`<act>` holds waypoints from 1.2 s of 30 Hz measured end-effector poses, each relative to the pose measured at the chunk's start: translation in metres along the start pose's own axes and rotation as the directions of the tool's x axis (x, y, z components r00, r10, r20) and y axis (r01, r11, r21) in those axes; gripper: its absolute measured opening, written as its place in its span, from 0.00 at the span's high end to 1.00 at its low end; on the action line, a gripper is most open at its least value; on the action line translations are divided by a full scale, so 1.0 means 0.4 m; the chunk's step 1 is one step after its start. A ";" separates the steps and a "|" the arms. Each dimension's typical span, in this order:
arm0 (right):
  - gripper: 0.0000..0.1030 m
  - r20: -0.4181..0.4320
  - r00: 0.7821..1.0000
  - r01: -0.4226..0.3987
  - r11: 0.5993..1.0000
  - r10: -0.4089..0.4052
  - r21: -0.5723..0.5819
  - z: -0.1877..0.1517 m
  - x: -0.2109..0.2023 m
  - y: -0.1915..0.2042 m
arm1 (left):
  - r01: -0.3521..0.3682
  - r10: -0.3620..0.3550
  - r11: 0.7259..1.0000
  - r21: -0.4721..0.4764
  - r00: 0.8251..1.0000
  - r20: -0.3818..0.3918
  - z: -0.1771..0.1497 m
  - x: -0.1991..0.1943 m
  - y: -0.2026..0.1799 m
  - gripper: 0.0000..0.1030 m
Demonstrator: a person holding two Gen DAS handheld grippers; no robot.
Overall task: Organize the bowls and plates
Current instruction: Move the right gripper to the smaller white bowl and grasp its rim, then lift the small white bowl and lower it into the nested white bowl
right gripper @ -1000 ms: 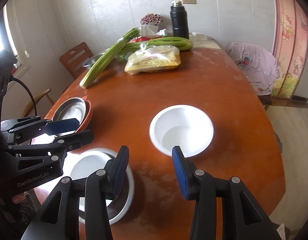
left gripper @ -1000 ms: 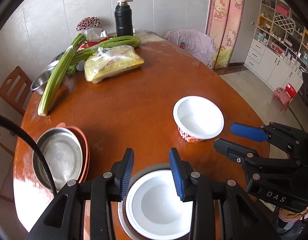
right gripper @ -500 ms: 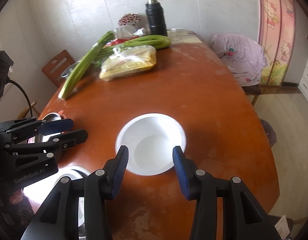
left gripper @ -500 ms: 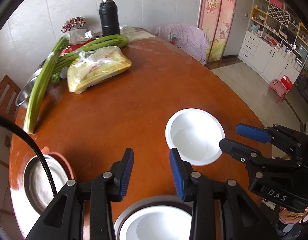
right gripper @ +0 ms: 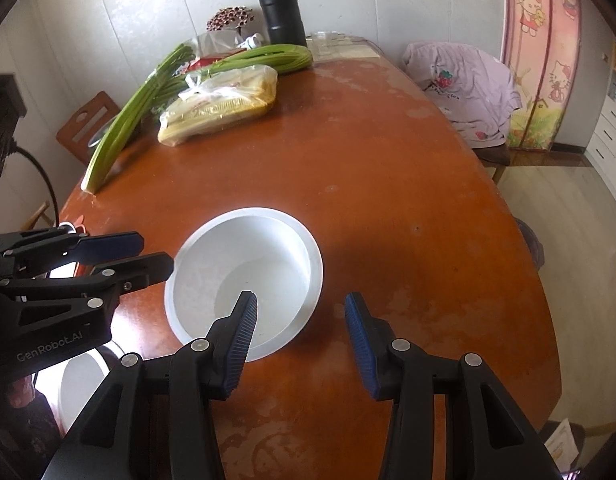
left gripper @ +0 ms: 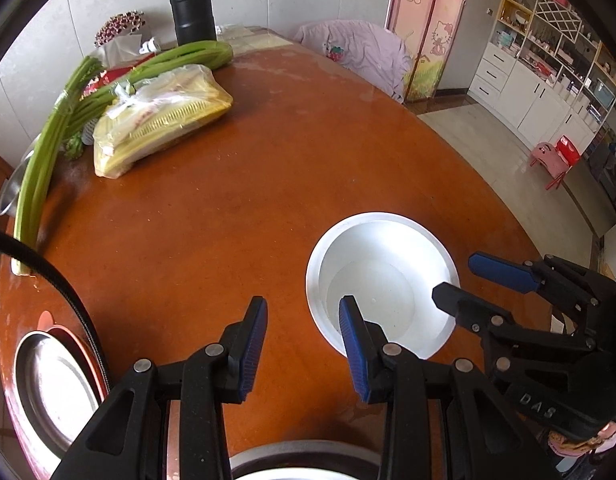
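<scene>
Hovering over the white bowl (right gripper: 243, 276), both tools are empty: the right hand-held gripper (right gripper: 299, 320) has its jaws parted with one finger over the bowl's near rim and the other outside it, nothing pinched; the left hand-held gripper (left gripper: 303, 328) is likewise parted and bare, one finger over the bowl's opposite edge. The bowl sits loose and upright on the table (left gripper: 247, 208), well apart from the other dishes. Judged progress: partly done. At the table's near-left edge a steel plate (left gripper: 51, 384) already rests on an orange plate (left gripper: 47, 320), and at the bottom of the left view a second white bowl (right gripper: 79, 384) appears nested in a steel dish (left gripper: 303, 460), only partly visible. Remaining, probably: pick up the lone bowl and stack it with its match. Count: two white bowls, two steel dishes, one orange plate. A further steel basin under the greens at far left is partly hidden.
</scene>
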State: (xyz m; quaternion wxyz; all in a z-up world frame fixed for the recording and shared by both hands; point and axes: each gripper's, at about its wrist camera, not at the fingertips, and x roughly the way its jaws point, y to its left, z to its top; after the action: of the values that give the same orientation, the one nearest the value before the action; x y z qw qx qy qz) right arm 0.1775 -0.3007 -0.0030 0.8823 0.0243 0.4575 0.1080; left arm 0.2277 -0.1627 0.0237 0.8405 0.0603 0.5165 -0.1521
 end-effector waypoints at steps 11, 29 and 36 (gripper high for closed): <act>0.58 -0.044 0.997 -0.060 0.998 0.059 -0.028 -0.005 0.061 0.016 | 0.036 -0.038 0.999 -0.025 0.998 -0.056 0.012 0.064 -0.003 0.64; 0.58 -0.050 0.993 -0.110 0.993 0.108 -0.053 0.010 0.077 0.065 | 0.068 -0.074 0.995 -0.072 0.993 -0.087 0.009 0.091 0.021 0.68; 0.58 -0.023 0.993 -0.116 0.990 0.115 -0.079 0.018 0.041 0.093 | 0.066 -0.069 0.995 -0.075 0.997 -0.042 0.000 0.030 0.035 0.68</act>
State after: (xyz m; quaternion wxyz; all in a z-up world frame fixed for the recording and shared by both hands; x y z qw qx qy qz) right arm 0.1864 -0.2605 -0.0067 0.8705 0.0142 0.4589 0.1773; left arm 0.2373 -0.1520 0.0124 0.8247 0.0152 0.5423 -0.1598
